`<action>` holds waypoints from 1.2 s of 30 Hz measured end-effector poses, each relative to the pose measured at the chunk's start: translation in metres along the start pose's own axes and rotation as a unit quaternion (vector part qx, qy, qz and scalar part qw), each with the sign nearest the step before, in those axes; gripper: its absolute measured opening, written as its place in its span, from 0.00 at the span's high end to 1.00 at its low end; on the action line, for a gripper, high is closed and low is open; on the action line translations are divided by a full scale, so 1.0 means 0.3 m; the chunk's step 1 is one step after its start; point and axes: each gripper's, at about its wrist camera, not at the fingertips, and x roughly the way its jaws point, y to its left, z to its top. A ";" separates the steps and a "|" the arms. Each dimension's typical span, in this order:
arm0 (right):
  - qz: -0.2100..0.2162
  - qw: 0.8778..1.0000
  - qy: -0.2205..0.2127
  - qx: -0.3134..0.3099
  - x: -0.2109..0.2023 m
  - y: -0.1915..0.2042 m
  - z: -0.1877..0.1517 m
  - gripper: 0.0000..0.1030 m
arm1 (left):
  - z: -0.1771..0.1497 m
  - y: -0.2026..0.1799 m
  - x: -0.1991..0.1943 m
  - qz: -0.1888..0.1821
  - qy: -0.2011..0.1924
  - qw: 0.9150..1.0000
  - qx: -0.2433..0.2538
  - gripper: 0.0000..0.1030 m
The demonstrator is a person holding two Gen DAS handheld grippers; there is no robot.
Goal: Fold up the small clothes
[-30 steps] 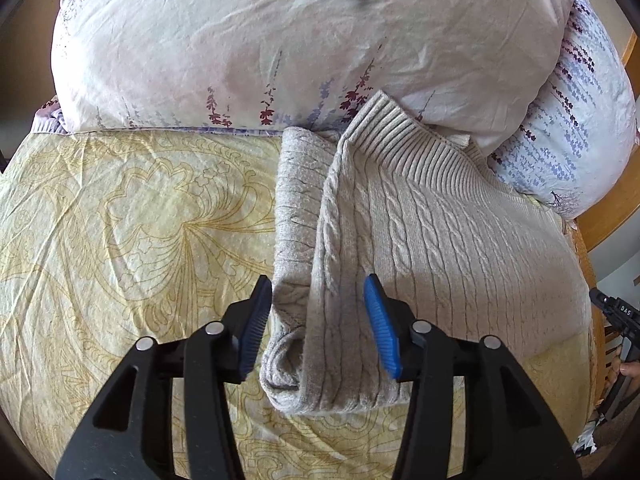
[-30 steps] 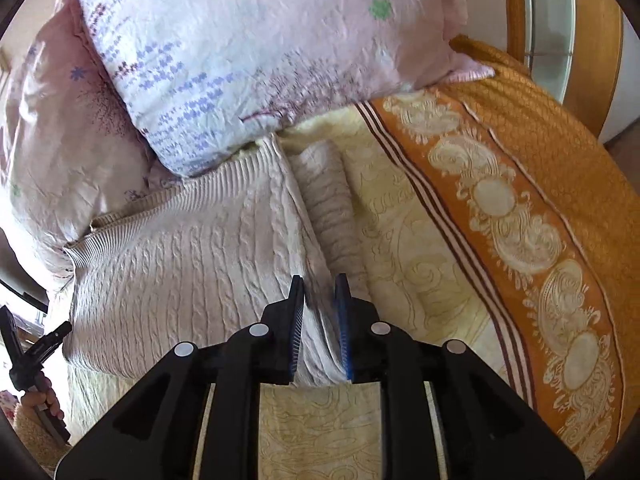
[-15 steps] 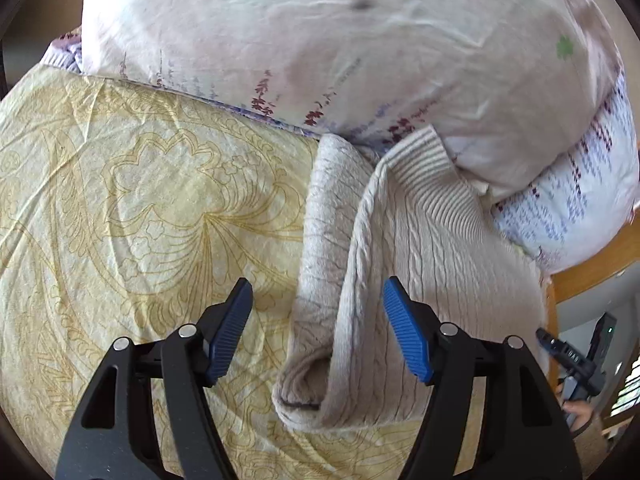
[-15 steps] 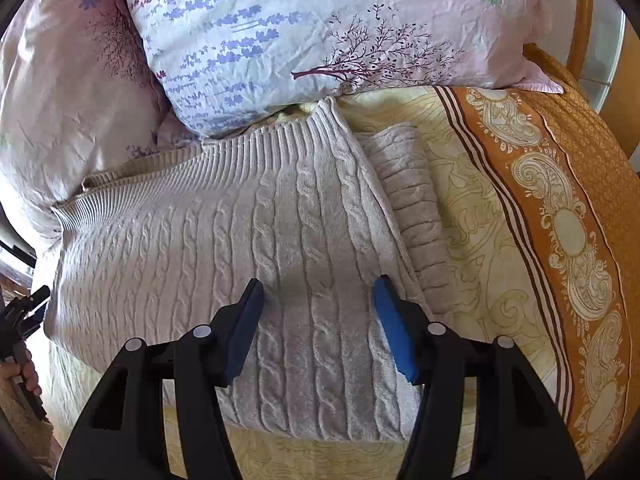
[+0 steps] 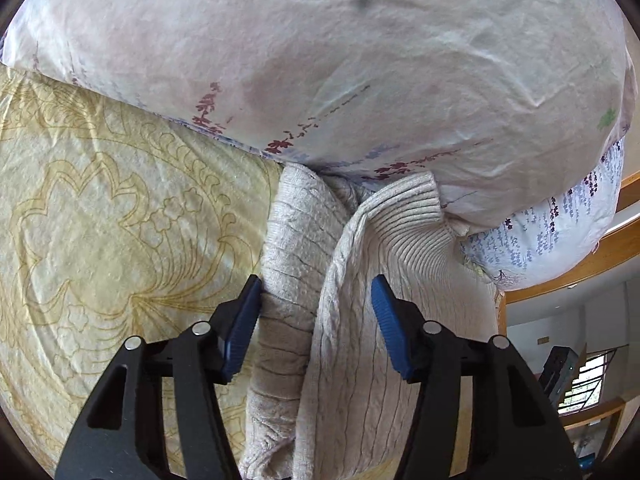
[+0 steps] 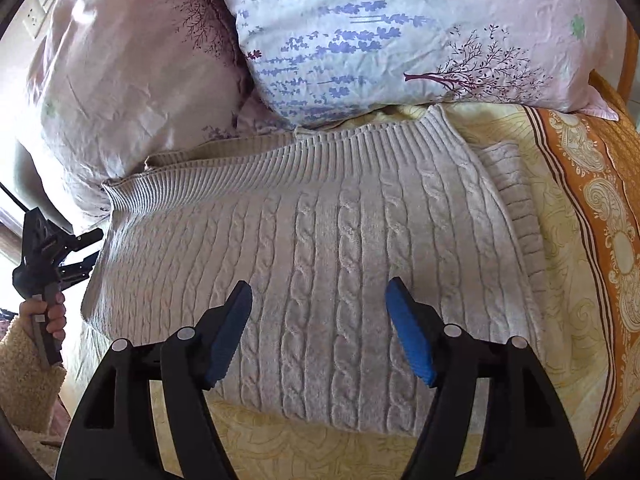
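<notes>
So the bed (image 6: 560, 320) has that yellow patterned cover with an orange border running down the 3 o'clock side in the right wrist view. Two big floral pillows (image 6: 400, 40) sit up at 12 o'clock, one white with purple sprigs, one pinkish next to it at 10 o'clock. The sweater (image 6: 320, 260), a beige cable-knit, lies flat on the cover right below them, ribbed edge touching the pillows, with a folded-in strip along its 3 o'clock side.

From the left wrist view the sweater's folded edge runs up the middle toward the pillow (image 5: 320, 60), rolled over on itself.

Left tongs (image 5: 316, 312) are spread wide, straddling that rolled edge, the 9 o'clock pad touching the knit, not squeezing anything. Right tongs (image 6: 320, 320) are released too, hovering over the middle of the sweater, blue pads well apart.
</notes>
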 end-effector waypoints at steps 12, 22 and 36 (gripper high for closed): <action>0.007 1.000 0.000 0.006 0.014 -0.009 0.008 0.29 | -0.041 -0.076 0.070 -0.030 0.022 0.999 -0.008 0.74; 0.011 1.000 -0.005 0.016 0.007 -0.016 0.002 0.29 | -0.082 -0.235 0.043 -0.131 -0.005 0.991 -0.025 0.78; 0.021 0.999 -0.014 0.031 -0.038 -0.051 -0.022 0.29 | -0.258 -0.621 0.235 -0.263 0.040 0.964 -0.016 0.78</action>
